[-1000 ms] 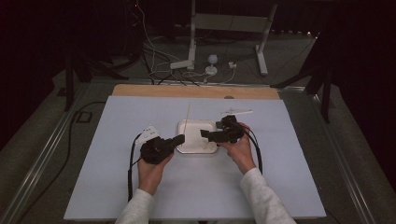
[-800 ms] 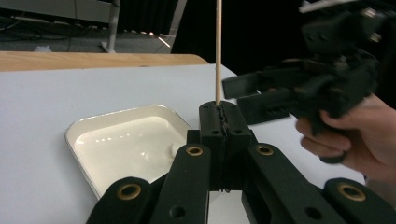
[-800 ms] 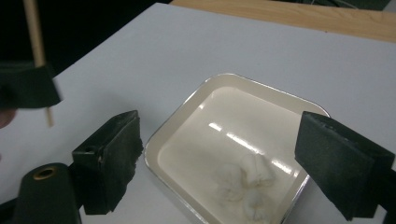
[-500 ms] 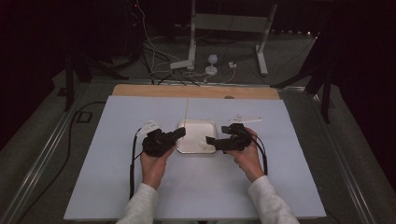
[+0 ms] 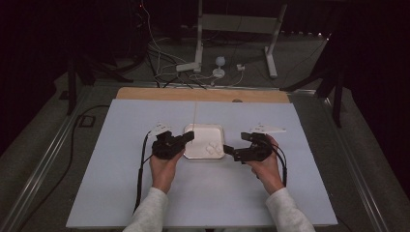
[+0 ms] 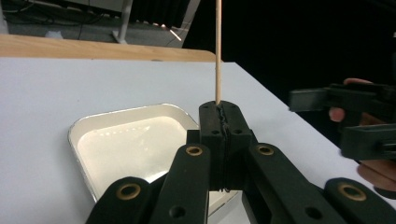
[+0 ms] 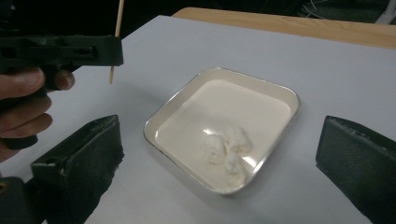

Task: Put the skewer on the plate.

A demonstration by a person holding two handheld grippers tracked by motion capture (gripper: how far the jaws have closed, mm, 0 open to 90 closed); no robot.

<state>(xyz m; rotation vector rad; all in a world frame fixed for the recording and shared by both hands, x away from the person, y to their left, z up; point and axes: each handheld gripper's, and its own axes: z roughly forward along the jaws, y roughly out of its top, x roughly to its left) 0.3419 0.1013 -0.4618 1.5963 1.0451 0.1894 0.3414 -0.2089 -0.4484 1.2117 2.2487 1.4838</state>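
The left gripper [image 6: 219, 135] is clamping a thin wooden skewer [image 6: 217, 51]; the right gripper [image 7: 219, 154] is gaping beside the white square metal tray [image 7: 275, 95], its three white marshmallows [image 7: 226, 147] not yet speared.

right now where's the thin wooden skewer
The thin wooden skewer stands upright, clamped in the left gripper, beside the left edge of the white square tray.

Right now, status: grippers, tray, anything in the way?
Left gripper shut on skewer. Right gripper open beside tray. Marshmallows in tray. Nothing in the way.
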